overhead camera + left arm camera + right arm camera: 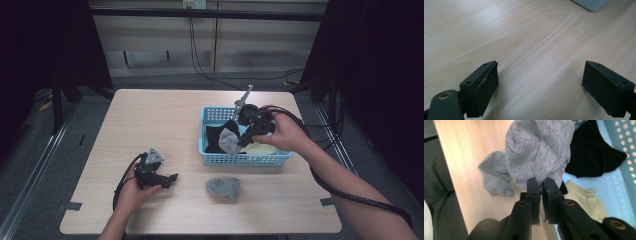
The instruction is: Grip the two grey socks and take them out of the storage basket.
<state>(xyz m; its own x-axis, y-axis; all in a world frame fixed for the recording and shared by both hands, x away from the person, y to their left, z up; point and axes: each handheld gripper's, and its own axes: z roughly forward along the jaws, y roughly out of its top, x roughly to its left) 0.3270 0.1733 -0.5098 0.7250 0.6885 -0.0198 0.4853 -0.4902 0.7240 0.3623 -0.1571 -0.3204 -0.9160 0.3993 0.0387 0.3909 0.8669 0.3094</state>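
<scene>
My right gripper (243, 140) (541, 185) is shut on a light grey sock (229, 141) (539, 152) and holds it above the blue basket (240, 159). In the basket lie a black sock (216, 136) (591, 155) and a pale yellow sock (259, 148) (586, 200). A second grey sock (224, 188) (495, 176) lies on the table in front of the basket. My left gripper (174, 177) (540, 87) rests low over bare table at the front left, its jaws wide apart with nothing between them.
The light wooden table (150, 120) has bare room at its left and back. A corner of the basket (590, 4) appears at the top of the left gripper view. Cables (350, 195) trail from both grippers; dark curtains flank the table.
</scene>
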